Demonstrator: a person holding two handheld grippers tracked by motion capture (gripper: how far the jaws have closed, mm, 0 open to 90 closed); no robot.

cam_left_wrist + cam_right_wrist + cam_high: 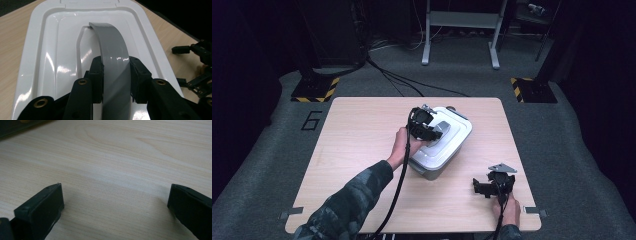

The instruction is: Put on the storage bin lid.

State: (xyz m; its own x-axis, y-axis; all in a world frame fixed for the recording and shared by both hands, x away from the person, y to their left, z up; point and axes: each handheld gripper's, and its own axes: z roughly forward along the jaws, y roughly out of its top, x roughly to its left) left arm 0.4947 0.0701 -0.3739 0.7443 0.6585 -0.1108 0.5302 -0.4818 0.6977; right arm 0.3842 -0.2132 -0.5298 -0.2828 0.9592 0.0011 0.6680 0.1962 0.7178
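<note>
— Dark floor and cables lay behind the pale wooden table (362,150). Where was the box?

— I saw the white lidded box (447,145) sitting near the table's middle, slightly right. My left gripper (116,75) was clamped on its grey handle (112,47), a pad pressing each side of the raised strap.

— And the other one?

— My right gripper (493,186) rested at the near right corner, well apart from the box, jaws spread wide with bare wood between them.

Right gripper (116,202) with its two black jaws spread wide apart, nothing between them, over the pale wood-grain table (120,160).
</note>
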